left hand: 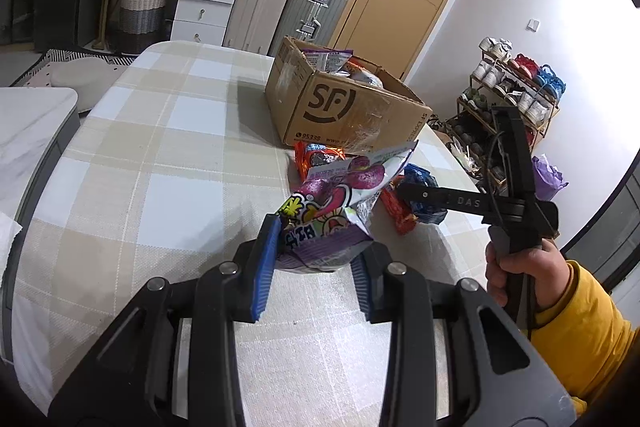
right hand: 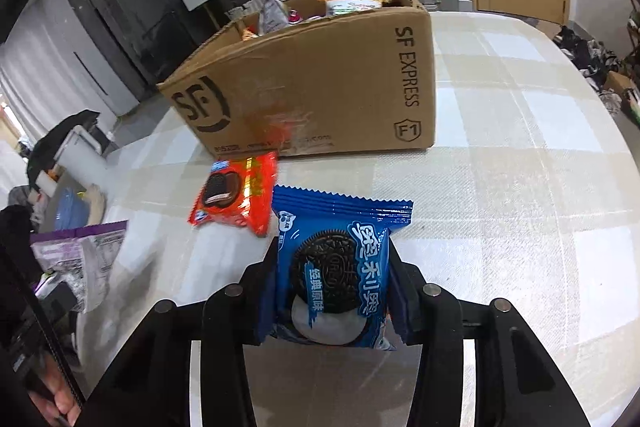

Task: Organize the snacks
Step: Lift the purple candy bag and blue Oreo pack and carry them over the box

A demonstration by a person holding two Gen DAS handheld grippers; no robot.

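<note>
Fingers of the left gripper are clamped on a purple snack bag, held just above the checked tablecloth; those of the right gripper are clamped on a blue cookie packet, also lifted. Orange packets lie on the cloth just in front of the cardboard box, which already holds snacks. Step looks like carry-to-box: each load needs lifting over the near wall, then releasing inside.
</note>
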